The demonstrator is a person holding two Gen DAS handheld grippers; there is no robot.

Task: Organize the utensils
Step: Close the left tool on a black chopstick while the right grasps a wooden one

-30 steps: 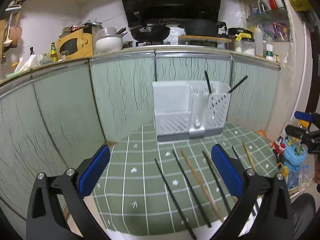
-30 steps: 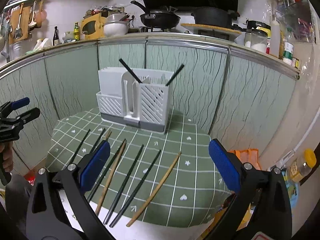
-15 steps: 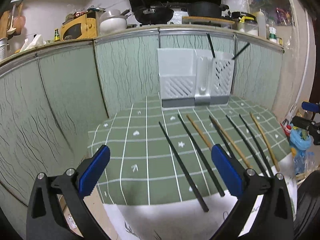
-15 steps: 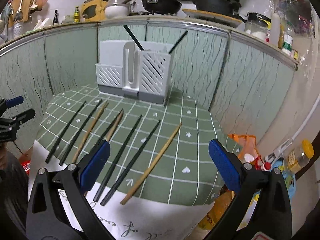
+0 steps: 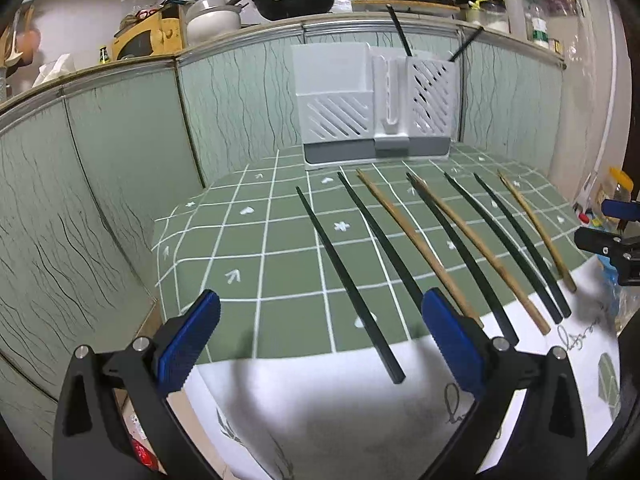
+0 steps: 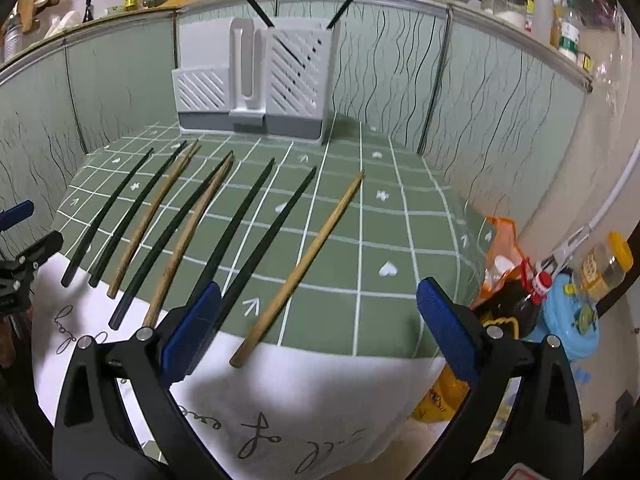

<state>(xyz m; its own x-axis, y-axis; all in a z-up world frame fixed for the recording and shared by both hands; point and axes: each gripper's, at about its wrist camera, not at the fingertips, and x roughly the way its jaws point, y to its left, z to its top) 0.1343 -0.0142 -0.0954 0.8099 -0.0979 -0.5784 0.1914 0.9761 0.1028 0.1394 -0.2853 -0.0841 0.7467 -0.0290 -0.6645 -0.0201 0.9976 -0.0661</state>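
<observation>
While spread wide and gripping nothing, left gripper (image 5: 320, 334) hovers low over the near white edge of the tablecloth (image 5: 248, 248), above the butt of the leftmost black chopstick (image 5: 344, 276); right gripper (image 6: 320, 324) likewise wide apart and empty, beside the butt of the rightmost wooden chopstick (image 6: 304, 264). Between them, eight chopsticks laid side by side on green checks. Beyond, against the wall, white utensil holder (image 5: 360, 108) with two black chopsticks (image 6: 256, 4) leaning in its right compartment

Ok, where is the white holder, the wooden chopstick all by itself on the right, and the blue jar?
white holder (image 6: 256, 84), right wrist view, on its front wall.
wooden chopstick (image 6: 304, 264), right wrist view, on the middle of its shaft.
blue jar (image 6: 568, 320), right wrist view, on its side.
</observation>
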